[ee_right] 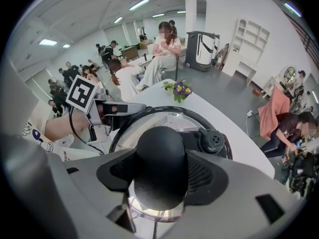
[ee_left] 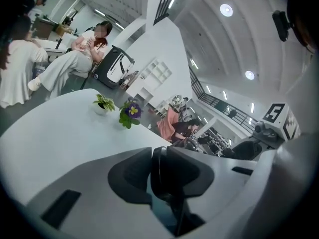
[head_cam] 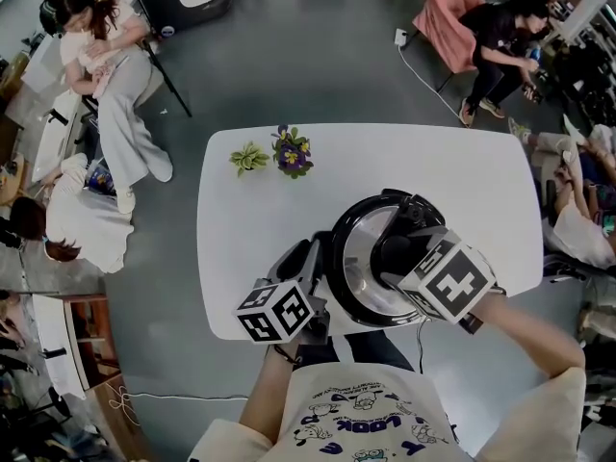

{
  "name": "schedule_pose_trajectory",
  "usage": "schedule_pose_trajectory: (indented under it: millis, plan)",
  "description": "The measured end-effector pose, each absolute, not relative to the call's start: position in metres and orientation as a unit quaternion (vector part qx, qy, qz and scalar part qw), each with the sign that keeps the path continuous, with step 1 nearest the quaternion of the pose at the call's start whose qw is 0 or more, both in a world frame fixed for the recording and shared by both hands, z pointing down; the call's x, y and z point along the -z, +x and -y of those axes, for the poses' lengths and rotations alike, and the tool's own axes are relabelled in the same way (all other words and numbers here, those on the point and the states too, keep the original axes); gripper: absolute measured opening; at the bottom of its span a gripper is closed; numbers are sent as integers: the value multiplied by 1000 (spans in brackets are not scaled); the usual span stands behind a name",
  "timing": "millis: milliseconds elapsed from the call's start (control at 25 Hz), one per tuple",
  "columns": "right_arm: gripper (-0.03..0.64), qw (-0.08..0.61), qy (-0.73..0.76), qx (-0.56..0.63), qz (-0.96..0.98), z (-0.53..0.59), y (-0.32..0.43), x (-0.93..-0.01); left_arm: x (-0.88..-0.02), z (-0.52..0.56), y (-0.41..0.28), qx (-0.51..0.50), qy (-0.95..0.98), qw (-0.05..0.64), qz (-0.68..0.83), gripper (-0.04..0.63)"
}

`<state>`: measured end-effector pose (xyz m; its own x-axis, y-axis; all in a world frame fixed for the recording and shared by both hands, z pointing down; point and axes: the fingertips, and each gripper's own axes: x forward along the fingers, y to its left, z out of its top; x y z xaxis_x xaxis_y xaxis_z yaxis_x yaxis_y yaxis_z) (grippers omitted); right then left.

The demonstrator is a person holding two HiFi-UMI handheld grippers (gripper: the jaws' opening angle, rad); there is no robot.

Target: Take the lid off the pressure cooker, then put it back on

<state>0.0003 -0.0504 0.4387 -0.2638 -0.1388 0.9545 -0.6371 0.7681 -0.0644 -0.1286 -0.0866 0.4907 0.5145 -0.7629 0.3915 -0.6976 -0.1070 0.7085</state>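
Note:
The pressure cooker (head_cam: 358, 269) stands near the front edge of the white table (head_cam: 443, 176), with its shiny lid (ee_right: 149, 123) in place. My right gripper (head_cam: 393, 254) points steeply down and is shut on the lid's round black knob (ee_right: 160, 148), a pad pressing on each side of it. A black valve (ee_right: 214, 141) sits behind the knob. My left gripper (head_cam: 313, 263) reaches in from the cooker's left side. In the left gripper view a thin black side handle (ee_left: 158, 171) of the cooker is squeezed between the pads (ee_left: 130, 176).
Two small potted plants (head_cam: 249, 158) (head_cam: 292, 152) stand at the table's far left. A power cord (head_cam: 421, 340) hangs off the front edge below the cooker. Several people sit on the grey floor around the table.

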Motion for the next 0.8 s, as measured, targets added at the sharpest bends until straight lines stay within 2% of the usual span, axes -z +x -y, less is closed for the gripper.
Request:
schedule_pose_trajectory:
  millis: [800]
  plan:
    - [299, 551, 229, -209, 774, 50, -1, -441, -494, 89, -129, 51, 733, 468, 492, 98]
